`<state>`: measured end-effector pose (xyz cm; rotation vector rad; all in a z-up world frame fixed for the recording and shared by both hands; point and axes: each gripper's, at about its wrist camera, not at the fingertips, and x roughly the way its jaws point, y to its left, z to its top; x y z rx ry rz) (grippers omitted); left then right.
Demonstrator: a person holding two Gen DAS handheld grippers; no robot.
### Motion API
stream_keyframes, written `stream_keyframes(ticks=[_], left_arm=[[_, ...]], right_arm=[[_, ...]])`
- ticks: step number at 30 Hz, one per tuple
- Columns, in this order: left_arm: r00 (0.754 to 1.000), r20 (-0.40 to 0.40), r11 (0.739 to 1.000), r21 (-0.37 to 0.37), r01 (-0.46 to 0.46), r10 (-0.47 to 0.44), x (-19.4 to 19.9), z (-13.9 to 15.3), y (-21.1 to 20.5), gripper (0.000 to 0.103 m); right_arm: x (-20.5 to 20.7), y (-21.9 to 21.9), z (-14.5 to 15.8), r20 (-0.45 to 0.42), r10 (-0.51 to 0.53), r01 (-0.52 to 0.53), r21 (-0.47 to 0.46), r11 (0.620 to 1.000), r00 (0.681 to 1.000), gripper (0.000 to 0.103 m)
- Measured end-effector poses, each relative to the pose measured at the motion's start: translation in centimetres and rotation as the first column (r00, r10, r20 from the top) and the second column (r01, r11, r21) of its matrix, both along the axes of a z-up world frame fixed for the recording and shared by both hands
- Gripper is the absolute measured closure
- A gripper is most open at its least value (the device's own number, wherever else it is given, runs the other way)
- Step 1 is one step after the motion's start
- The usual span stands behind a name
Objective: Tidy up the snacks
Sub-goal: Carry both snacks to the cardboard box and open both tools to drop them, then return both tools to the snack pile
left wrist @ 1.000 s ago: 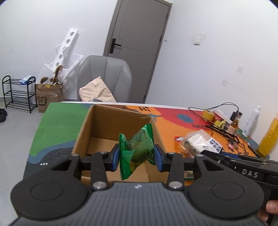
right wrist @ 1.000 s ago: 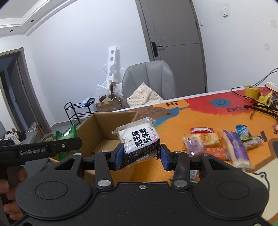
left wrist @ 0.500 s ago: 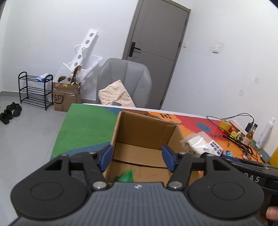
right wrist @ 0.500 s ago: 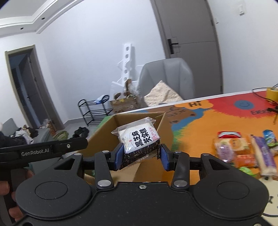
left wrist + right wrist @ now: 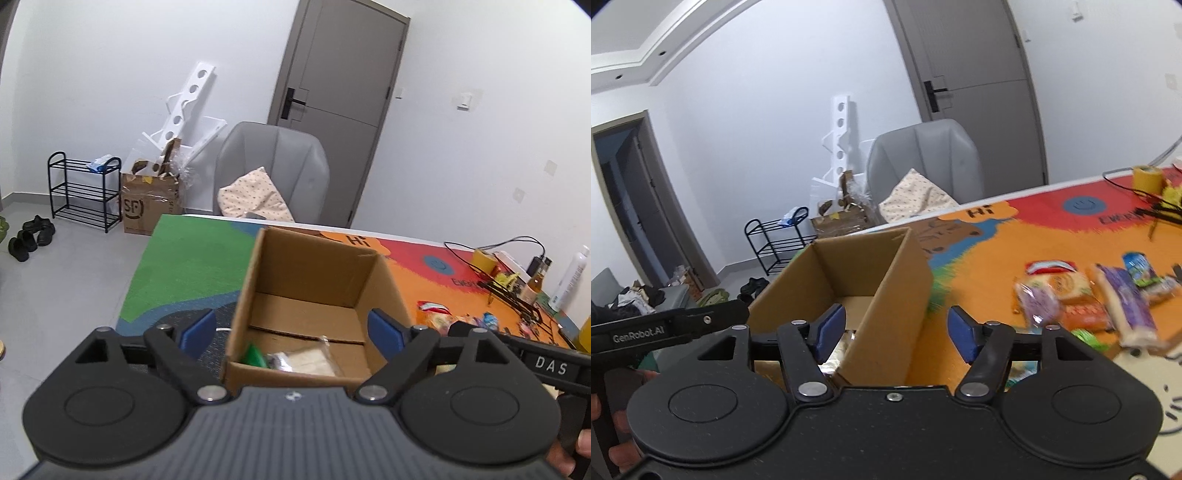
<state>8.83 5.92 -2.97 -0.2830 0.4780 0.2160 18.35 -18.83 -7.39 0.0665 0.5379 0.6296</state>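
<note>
The bench [image 5: 184, 266] wears a bright mat of green, orange and red, and on it stands the open cardboard box [image 5: 314, 280], plain brown, flaps up. Behind the box a grey chair [image 5: 273, 166] holds a spotted cushion. On the orange patch to the right of the box lies a loose row of wrapped snacks [image 5: 1100, 299]: purple, orange and blue packets, some overlapping. Over the box's near edge the left gripper [image 5: 291, 330] hangs with its jaws opening wide, nothing between them. Beside it the right gripper [image 5: 895, 330] straddles the box's right wall, jaws opening too, pressing on nothing. On the box floor near the front wall lie a pale clear-wrapped packet [image 5: 306, 362] and, just left of it, a green packet [image 5: 253, 356].
</note>
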Motion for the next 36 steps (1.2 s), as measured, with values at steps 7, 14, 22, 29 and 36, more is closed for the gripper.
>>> stream_keyframes(ticks=[7, 14, 22, 29, 36], left_arm=[[0.998, -0.010, 0.998, 0.006, 0.065, -0.065, 0.1, -0.2, -2.6, 0.009], [0.995, -0.038, 0.995, 0.005, 0.095, -0.095, 0.3, -0.7, -4.8, 0.009], [0.988, -0.042, 0.989, 0.002, 0.148, -0.148, 0.5, -0.8, -7.8, 0.008], [0.981, -0.032, 0.982, 0.001, 0.190, -0.190, 1.0, -0.8, -10.5, 0.008], [0.976, -0.035, 0.976, -0.017, 0.216, -0.217, 1.8, -1.3, -12.8, 0.008]], right_arm=[[-0.7, -2.8, -0.6, -0.012, -0.055, 0.055, -0.004, 0.998, 0.998, 0.032], [-0.9, -5.6, -1.0, -0.021, -0.099, 0.099, -0.008, 0.995, 0.995, 0.022], [-1.3, -8.6, -1.0, -0.009, -0.142, 0.142, -0.021, 0.990, 0.990, 0.014], [-0.8, -10.8, -1.1, -0.011, -0.168, 0.167, -0.030, 0.985, 0.986, 0.014], [-0.4, -13.0, -1.7, -0.017, -0.184, 0.184, -0.040, 0.982, 0.983, 0.014]])
